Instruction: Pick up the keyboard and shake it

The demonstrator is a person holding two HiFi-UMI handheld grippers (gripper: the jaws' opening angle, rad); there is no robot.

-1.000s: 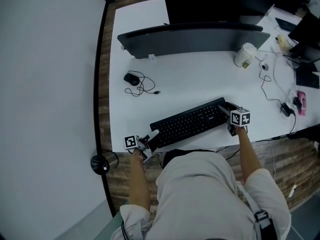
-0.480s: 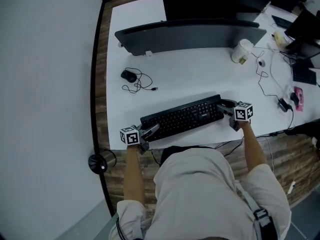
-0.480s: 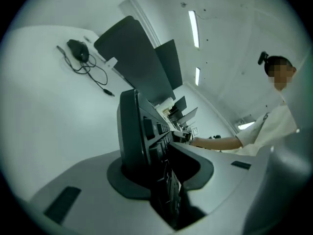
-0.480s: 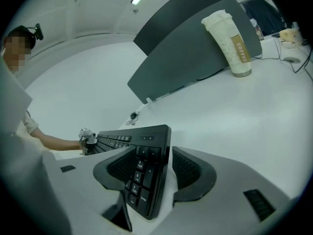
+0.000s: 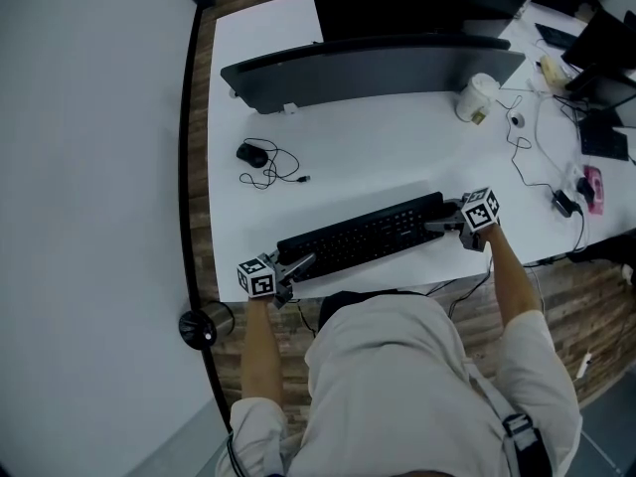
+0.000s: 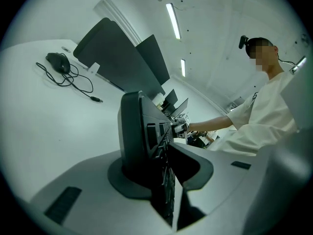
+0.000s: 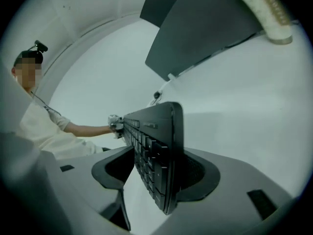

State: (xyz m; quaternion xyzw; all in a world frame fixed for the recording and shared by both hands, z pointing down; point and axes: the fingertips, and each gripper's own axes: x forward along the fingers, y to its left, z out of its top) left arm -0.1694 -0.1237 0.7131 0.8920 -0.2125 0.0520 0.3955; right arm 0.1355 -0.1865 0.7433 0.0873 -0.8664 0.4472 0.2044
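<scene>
One end of the keyboard (image 5: 360,238) pinched so far
It sits at 6 o'clock on the counter (image 5: 397,137). The left tool (image 5: 295,263) has just closed on its 8 o'clock end; the right tool (image 5: 437,224) has just opened wide around the 2 o'clock end, not pinching. Not lift-ready imo. Only the right gripper view shows that gap; head view doesn't.

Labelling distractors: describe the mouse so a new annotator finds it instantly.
On the white desk, look between the long dark monitor at the back and the black keyboard near the person. The mouse lies alone toward the left edge: small, black, its thin cable looped beside it.
</scene>
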